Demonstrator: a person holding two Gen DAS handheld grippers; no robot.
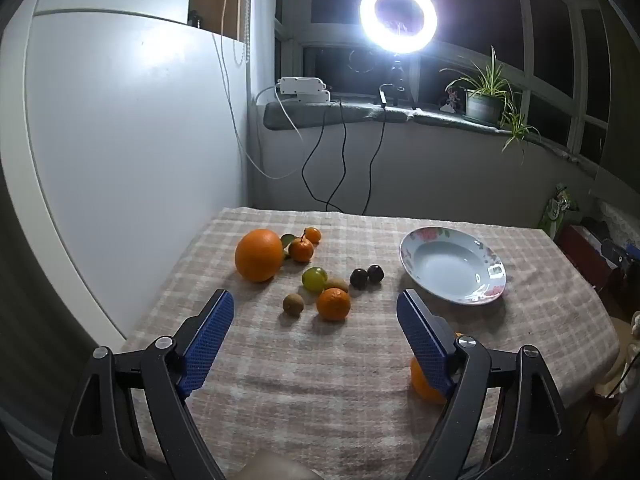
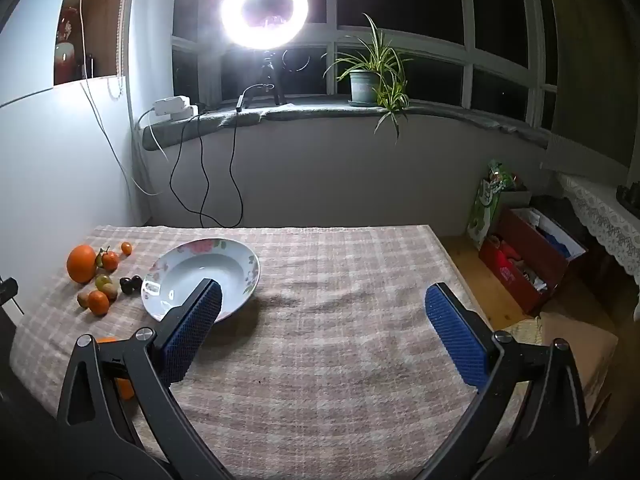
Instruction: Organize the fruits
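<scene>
In the left wrist view, fruit lies on the checked tablecloth (image 1: 320, 360): a large orange (image 1: 259, 255), two small tangerines (image 1: 301, 249), a green grape (image 1: 313, 279), two kiwis (image 1: 293, 304), a mandarin (image 1: 333, 304) and two dark plums (image 1: 367, 276). An empty flowered plate (image 1: 454, 264) sits to the right. My left gripper (image 1: 316, 304) is open above the cloth, in front of the fruit. Another orange (image 1: 422, 380) lies partly hidden behind its right finger. In the right wrist view, my right gripper (image 2: 324, 300) is open and empty, right of the plate (image 2: 200, 276).
A white panel (image 1: 120, 140) stands left of the table. A ring light (image 1: 398, 16), cables and a potted plant (image 1: 486, 96) are on the windowsill behind. The table's right edge drops to a floor with a red box (image 2: 528, 256) and bags.
</scene>
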